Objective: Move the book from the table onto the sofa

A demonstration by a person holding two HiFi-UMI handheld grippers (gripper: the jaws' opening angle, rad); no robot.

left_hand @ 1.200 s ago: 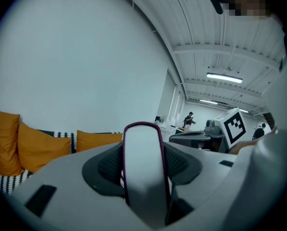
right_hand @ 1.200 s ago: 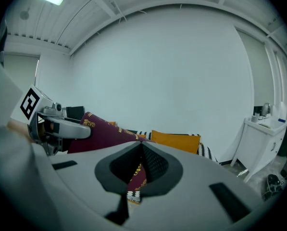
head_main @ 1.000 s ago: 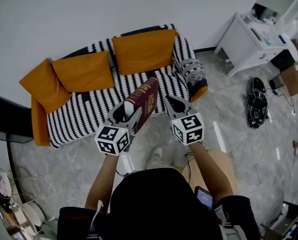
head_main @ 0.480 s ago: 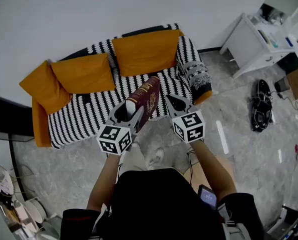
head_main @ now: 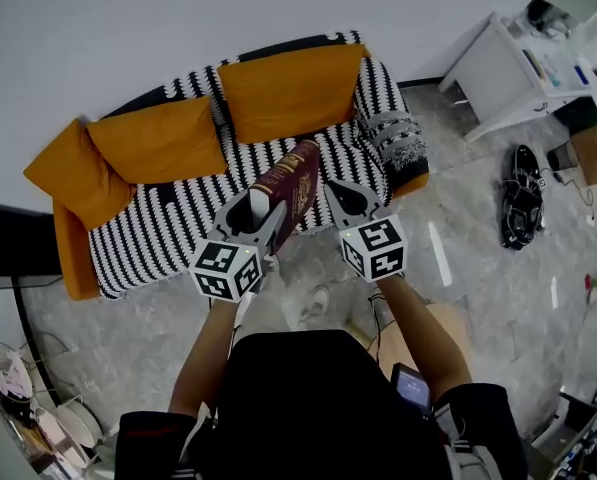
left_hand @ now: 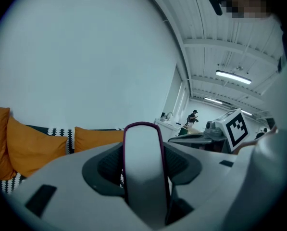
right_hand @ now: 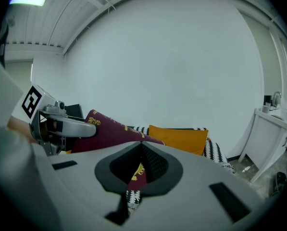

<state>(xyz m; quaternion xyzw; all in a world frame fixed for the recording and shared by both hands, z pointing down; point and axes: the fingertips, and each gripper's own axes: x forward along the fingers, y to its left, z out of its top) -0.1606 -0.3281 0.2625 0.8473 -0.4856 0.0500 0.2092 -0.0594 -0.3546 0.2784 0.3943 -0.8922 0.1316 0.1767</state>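
The black-and-white striped sofa [head_main: 168, 223] stands on the grey stone floor [head_main: 498, 298]. Three orange cushions [head_main: 288, 88] lie on it, along its back edge and left end.

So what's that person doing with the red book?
A person has a two-jaw gripper in each hand and is holding up a dark red book with them. The left gripper is clamped on the book's page edge, and the right gripper looks pinched shut on its cover. The book is tilted up in the air in front of the striped sofa with orange cushions. It is not on the sofa yet.
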